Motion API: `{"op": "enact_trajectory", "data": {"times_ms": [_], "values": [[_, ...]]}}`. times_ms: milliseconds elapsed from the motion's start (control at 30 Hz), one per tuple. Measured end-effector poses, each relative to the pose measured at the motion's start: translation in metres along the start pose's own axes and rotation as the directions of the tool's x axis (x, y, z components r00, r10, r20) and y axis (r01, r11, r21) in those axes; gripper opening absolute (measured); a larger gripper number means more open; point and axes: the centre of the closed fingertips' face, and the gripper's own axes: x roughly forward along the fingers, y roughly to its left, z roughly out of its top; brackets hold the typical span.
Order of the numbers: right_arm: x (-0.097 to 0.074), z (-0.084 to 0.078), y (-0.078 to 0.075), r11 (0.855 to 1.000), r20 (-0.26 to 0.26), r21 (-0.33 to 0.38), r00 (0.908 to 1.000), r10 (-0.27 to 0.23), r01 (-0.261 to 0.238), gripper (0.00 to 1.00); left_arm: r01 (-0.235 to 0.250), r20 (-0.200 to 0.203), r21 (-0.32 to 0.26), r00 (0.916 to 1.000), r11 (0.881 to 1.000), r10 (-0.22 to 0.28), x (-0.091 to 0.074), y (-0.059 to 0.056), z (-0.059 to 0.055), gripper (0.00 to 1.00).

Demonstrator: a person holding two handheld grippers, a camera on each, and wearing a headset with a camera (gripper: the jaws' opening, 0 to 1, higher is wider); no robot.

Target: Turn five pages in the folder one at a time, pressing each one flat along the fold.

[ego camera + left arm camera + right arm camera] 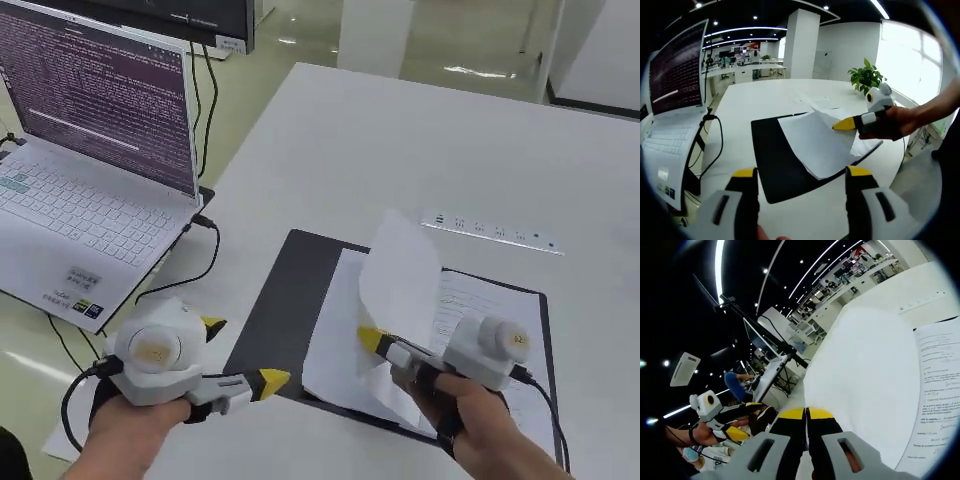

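Pinching the page (400, 275) by its lower edge, the right tongs (372, 341) are pressed together on the paper, which stands lifted and curled above the open folder (285, 300). In the right gripper view the yellow tips (806, 414) meet with the blank sheet (865, 370) spreading away from them, and a printed sheet (940, 380) lies flat to its right. The folder rests on the white surface (400, 140), its black left cover bare and a stack of paper on its right half. The left tongs (243, 352) hang apart and hold nothing, just off the folder's near left corner. The left gripper view looks between those spread tips (802, 172) at the folder (770, 155) and the raised page (815, 140), with the right tongs (845, 124) gripping it from the right. A laptop (90, 150) sits open to the left, and a power strip (490, 232) lies beyond the folder.
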Motion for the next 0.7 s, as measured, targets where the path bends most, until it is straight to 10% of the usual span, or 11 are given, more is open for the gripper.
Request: {"op": "enact_trajectory", "data": {"times_ms": [700], "values": [[0.035,-0.035,-0.018,0.999,-0.100,0.041,0.9945,-0.031,0.035,0.00,0.037,-0.001,0.003,0.9993,0.999,-0.036,0.003,0.005,0.003,0.71]]}}
